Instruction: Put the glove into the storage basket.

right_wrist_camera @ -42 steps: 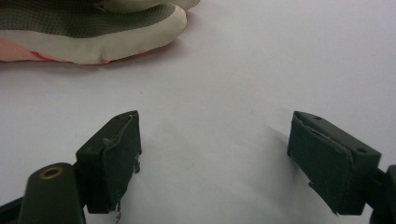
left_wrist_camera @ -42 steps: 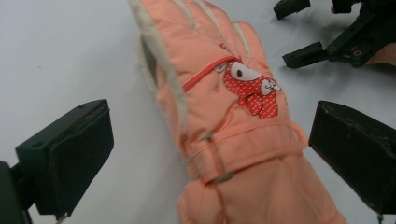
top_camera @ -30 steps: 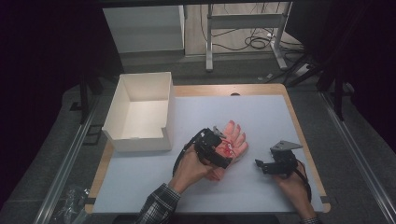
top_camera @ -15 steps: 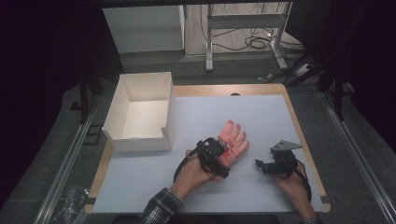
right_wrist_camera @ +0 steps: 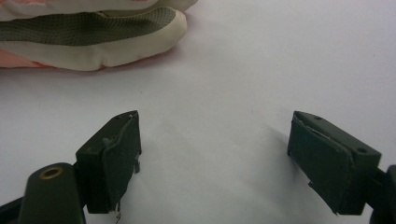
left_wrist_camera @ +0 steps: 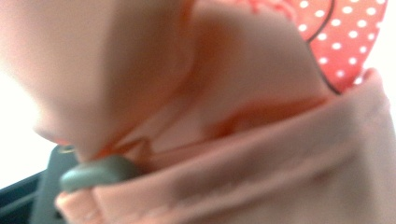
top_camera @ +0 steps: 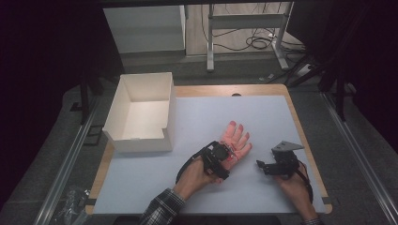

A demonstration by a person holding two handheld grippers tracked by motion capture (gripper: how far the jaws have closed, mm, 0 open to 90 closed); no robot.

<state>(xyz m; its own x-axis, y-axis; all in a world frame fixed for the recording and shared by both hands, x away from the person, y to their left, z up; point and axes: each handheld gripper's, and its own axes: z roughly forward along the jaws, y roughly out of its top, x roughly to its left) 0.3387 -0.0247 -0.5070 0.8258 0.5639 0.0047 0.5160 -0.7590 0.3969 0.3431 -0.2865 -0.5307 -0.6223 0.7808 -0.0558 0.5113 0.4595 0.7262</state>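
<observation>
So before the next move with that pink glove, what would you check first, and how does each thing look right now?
1. Left claw on the pink glove: ok; fabric bunches right against its camera.
2. Grip firmly closed: cannot tell; the jaws are hidden by cloth.
3. Right claw free: ok; jaws wide apart over bare mat, nothing between.
4. White box ready: ok; open-topped and looks empty.
5. Path from glove to box: ok; only bare white mat lies between.
6. Glove flat on the mat: ok in the high view.
</observation>
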